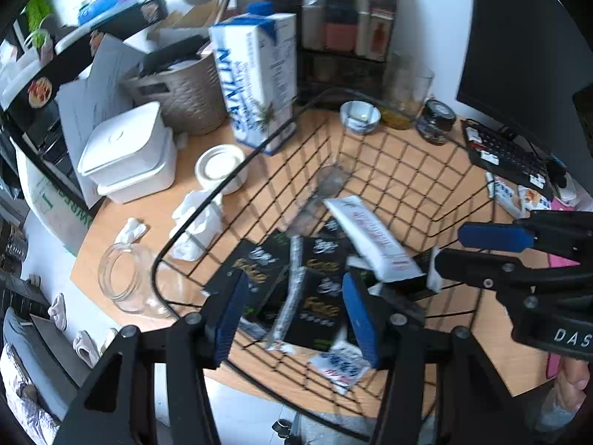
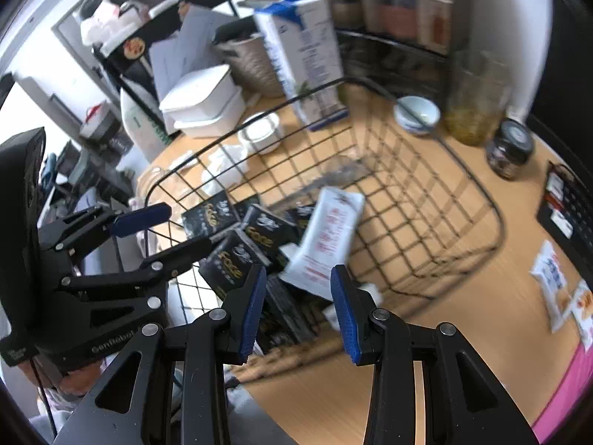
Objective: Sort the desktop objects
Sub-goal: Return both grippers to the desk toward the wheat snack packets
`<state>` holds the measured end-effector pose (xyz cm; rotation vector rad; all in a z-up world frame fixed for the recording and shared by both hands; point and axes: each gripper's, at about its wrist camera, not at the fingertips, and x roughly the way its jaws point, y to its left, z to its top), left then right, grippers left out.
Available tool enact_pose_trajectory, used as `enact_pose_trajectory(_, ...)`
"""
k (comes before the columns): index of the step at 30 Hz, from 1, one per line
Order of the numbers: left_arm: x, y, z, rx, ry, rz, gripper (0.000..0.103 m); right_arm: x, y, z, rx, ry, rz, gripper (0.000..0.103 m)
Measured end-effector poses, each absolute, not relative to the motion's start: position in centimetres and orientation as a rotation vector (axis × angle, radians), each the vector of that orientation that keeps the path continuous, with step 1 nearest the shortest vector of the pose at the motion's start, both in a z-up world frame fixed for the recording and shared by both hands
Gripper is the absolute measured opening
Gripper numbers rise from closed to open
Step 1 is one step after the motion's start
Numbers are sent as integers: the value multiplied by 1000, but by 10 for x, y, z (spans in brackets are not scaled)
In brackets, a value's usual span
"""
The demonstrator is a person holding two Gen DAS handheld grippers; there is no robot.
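A black wire basket (image 1: pixel 407 170) (image 2: pixel 426 200) stands on the wooden desk. Inside it lie several black tissue packs (image 1: pixel 322 259) (image 2: pixel 229 259) with gold lettering. A white pack with red print (image 1: pixel 374 244) (image 2: pixel 326 237) lies tilted across them, blurred. My left gripper (image 1: pixel 296 319) (image 2: pixel 189 224) hovers over the basket's near-left corner, open, with no pad touching the packs below. My right gripper (image 2: pixel 298 311) (image 1: pixel 450 244) hangs over the basket's near side, open, with the white pack's lower end just beyond its fingertips. A clear plastic wrapper (image 1: pixel 326 185) lies deeper in the basket.
Behind the basket stand a milk carton (image 1: pixel 259 81), a woven bin (image 1: pixel 185 92), white lidded boxes (image 1: pixel 126 152), a small bowl (image 1: pixel 359 115), a glass (image 1: pixel 404 92) and a dark jar (image 1: pixel 437 118). Crumpled tissues (image 1: pixel 196 222), a glass jar (image 1: pixel 122 278), a keyboard (image 1: pixel 507 155) and snack packets (image 2: pixel 552 282) lie around.
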<state>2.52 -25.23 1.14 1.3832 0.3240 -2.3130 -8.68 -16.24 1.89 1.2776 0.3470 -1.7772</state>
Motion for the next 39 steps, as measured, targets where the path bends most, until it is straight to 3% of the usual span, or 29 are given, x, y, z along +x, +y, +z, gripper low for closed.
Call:
enact_pose_trajectory(12, -51, -133, 23, 1462, 180, -2497, 66, -156, -5, 15, 1379, 255, -1999, 38)
enact_pose_trajectory(23, -169, -40, -44, 1734, 135, -2507, 69, -243, 131, -43, 1593, 130, -2171, 38)
enact_pose_trajectory(39, -240, -53, -91, 1796, 172, -2404, 69, -321, 150, -55, 1485, 538, -2572, 38)
